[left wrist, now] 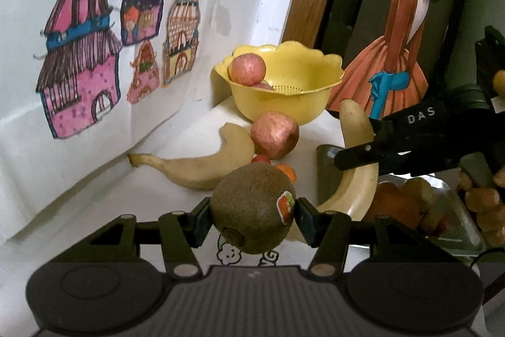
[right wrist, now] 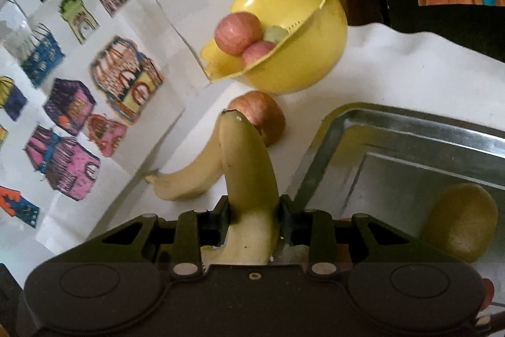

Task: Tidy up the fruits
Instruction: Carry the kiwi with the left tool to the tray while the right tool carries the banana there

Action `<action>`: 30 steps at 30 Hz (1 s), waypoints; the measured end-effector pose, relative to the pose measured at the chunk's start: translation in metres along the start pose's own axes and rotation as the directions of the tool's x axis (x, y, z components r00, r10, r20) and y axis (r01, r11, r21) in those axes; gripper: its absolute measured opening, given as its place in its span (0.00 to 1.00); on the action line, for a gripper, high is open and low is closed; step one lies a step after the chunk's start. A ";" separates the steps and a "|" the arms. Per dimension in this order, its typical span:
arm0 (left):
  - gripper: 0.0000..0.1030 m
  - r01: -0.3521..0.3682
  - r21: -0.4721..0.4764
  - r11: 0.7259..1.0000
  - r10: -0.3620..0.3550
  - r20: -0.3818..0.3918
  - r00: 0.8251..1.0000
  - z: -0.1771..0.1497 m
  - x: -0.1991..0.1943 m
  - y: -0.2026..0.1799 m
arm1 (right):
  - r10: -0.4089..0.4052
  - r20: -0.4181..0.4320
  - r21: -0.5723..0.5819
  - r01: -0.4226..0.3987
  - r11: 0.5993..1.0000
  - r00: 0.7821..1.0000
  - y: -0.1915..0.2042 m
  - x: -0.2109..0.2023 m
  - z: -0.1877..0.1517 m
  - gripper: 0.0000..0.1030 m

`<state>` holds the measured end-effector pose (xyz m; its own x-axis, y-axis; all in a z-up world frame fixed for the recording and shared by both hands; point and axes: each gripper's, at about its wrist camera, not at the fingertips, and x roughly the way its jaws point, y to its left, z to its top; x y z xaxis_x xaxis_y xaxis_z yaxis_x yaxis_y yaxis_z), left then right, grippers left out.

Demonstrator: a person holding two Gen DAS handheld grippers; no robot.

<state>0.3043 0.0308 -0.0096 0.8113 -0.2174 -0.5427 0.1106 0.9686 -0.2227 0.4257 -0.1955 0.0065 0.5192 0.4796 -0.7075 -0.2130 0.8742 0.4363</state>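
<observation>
Kiwi (left wrist: 252,207) pinched in left gripper (left wrist: 251,218), banana (right wrist: 251,176) clamped in right gripper (right wrist: 254,221), only right view shows tray (right wrist: 410,122) interior

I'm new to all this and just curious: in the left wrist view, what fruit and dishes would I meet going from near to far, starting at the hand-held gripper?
Brown fuzzy kiwi held in the left hand-held gripper → pink-red apple on the white cloth → yellow scalloped plastic bowl → pink-red apple inside that bowl.

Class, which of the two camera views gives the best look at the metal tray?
The right wrist view: the tray shows its rim, walls and bare floor, with a kiwi inside. In the left wrist view, only a dark corner and a rim edge show, mostly hidden behind the banana and right claw.
</observation>
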 end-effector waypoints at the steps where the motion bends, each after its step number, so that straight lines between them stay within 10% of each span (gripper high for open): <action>1: 0.59 0.000 0.001 1.000 0.000 0.005 1.000 0.002 0.000 -0.001 | 0.002 0.009 0.001 -0.002 1.000 1.000 0.000 -0.004 0.001 0.33; 30: 0.59 0.124 0.045 0.991 -0.127 0.054 0.990 0.036 0.087 -0.102 | -0.147 0.252 0.246 0.083 0.966 0.956 -0.152 -0.084 0.021 0.33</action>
<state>0.3837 -0.0829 -0.0051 0.8205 -0.3315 -0.4657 0.2361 0.9385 -0.2519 0.4319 -0.3703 0.0110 0.7367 0.3115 -0.6002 0.0412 0.8653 0.4996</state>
